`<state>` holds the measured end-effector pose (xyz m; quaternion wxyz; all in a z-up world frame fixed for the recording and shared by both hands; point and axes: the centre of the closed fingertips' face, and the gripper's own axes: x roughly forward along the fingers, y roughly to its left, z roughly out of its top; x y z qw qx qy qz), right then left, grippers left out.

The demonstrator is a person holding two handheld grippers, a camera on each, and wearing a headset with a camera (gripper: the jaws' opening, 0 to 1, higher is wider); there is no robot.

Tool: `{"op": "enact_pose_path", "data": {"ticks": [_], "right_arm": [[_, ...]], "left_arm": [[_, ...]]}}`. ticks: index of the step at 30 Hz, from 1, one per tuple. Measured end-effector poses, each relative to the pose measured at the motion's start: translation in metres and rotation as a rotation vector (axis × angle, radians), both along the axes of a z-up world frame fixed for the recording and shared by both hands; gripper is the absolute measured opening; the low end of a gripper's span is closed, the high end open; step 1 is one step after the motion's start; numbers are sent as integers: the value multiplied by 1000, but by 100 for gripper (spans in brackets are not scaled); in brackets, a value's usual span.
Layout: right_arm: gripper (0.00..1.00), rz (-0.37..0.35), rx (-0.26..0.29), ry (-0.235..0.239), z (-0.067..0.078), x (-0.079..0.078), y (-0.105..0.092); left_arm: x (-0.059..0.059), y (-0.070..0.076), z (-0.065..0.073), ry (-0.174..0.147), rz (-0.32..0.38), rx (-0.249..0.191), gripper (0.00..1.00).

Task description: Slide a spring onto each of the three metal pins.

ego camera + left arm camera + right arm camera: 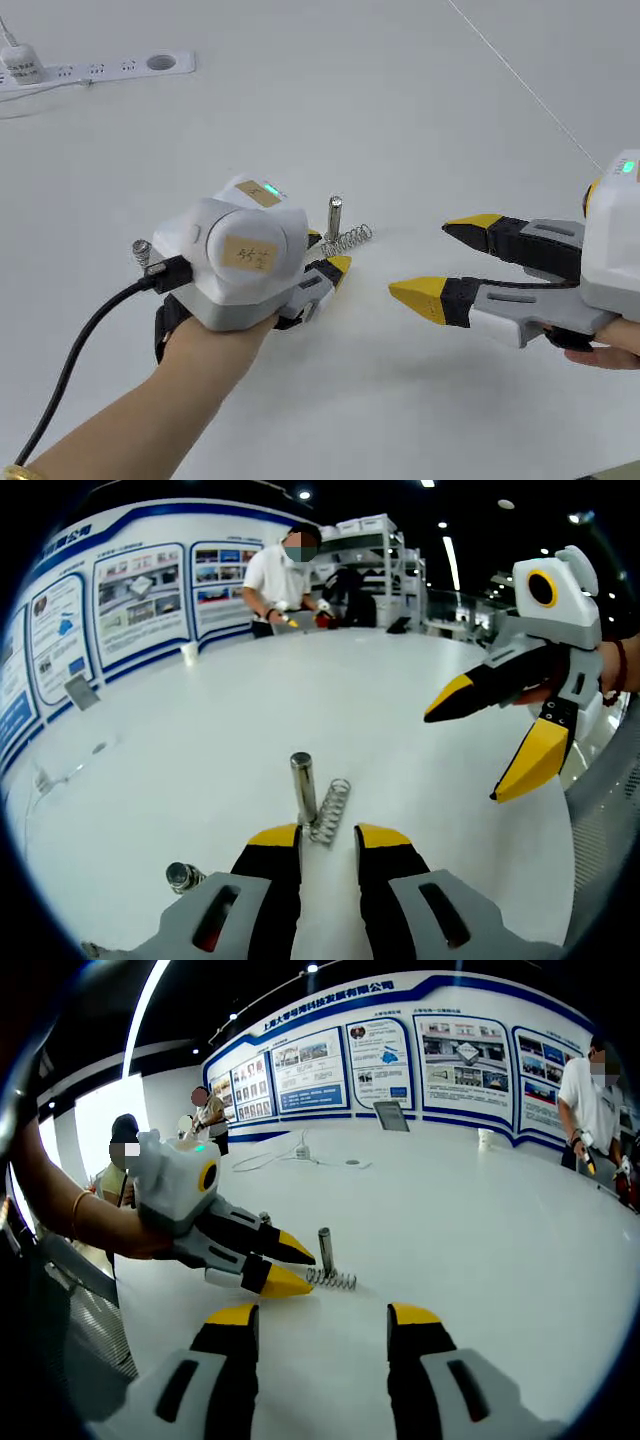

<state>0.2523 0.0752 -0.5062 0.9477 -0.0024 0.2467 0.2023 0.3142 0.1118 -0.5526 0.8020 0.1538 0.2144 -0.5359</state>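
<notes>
White-shelled left hand-held gripper [328, 250] with black, yellow-tipped jaws, a tan handwritten label [250, 253], a green light [271, 189] and a thick black cable [90, 335] trailing near left. Same colours on right hand-held gripper [428, 258]. Gold bangle [15, 472] on left wrist.

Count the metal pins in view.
2. An upright pin stands beside the spring; a second pin sits left of the left gripper. Another may be hidden behind it.

Bright, even overhead light, soft faint shadows on the white table [400, 100] (fisheye bending at edges).
</notes>
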Motion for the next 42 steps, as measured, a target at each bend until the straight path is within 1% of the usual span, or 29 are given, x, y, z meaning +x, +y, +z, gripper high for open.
{"op": "enact_pose_path", "data": {"ticks": [2, 7, 10, 14, 16, 19, 23, 26, 28, 30, 32, 34, 39, 42], "right_arm": [[53, -1, 0, 1, 0, 0, 0], [52, -13, -2, 3, -2, 2, -2], [52, -16, 3, 3, -2, 3, -2], [52, -16, 4, 3, -1, 3, -1], [52, -21, 3, 4, -1, 3, -3], [52, -31, 3, 4, 0, 4, -5], [52, -42, 8, 4, 0, 5, -7], [52, -49, 18, 3, 1, 5, -8], [52, -48, 16, 4, 1, 5, -8], [52, -43, 15, 4, 1, 5, -7], [51, -39, 18, -4, 3, 5, -6], [51, -40, 20, -4, 4, 6, -5], [51, -48, 30, -9, 7, 8, -4], [49, -50, 36, -22, 11, 10, -3]], "left_arm": [[1, 0, -1, -7, -4, 6, 21], [3, -1, -5, -3, -5, 23, 18], [3, -2, -6, -1, -6, 23, 16], [4, -2, -8, -9, -10, 35, 15], [4, -2, -8, 2, -6, 29, 13], [4, -2, -8, -4, -10, 30, 12], [4, -2, -9, -2, -13, 29, 12], [3, -2, -9, 2, -16, 29, 11], [1, -2, -9, 12, -20, 27, 11], [-1, -2, -9, 9, -26, 30, 11], [-4, -1, -9, 14, -35, 32, 10], [-6, 0, -8, 4, -42, 32, 10], [-10, 2, -2, 0, -43, 15, 10], [-12, 4, 3, 1, -39, 2, 10]]}}
